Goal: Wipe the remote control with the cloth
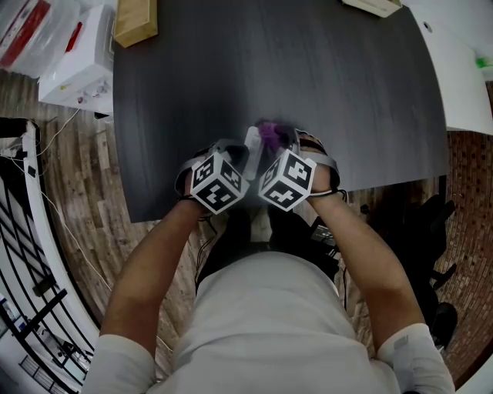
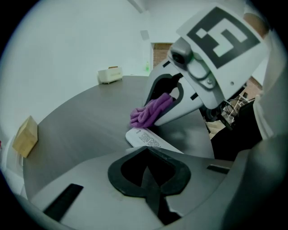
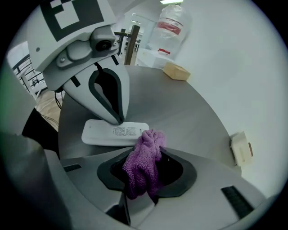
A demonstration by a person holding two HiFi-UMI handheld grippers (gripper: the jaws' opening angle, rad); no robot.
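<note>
A white remote control [image 3: 114,133] lies flat on the dark table [image 1: 347,92], near its front edge. My left gripper [image 3: 118,119] is shut, and its closed tips rest on the remote's top face. In the left gripper view the remote [image 2: 150,139] shows just past those tips. My right gripper [image 1: 281,145] is shut on a bunched purple cloth [image 3: 143,162]. The cloth [image 2: 150,112] hangs over the remote's far end and touches it. In the head view both grippers stand side by side, with cloth [image 1: 269,135] and remote [image 1: 252,142] between them.
A wooden block [image 1: 135,21] sits at the table's far left corner. A small white box [image 1: 373,6] stands at the far edge. White cartons and plastic bags [image 1: 77,61] lie left of the table. A white table [image 1: 462,69] adjoins on the right. My body stands at the front edge.
</note>
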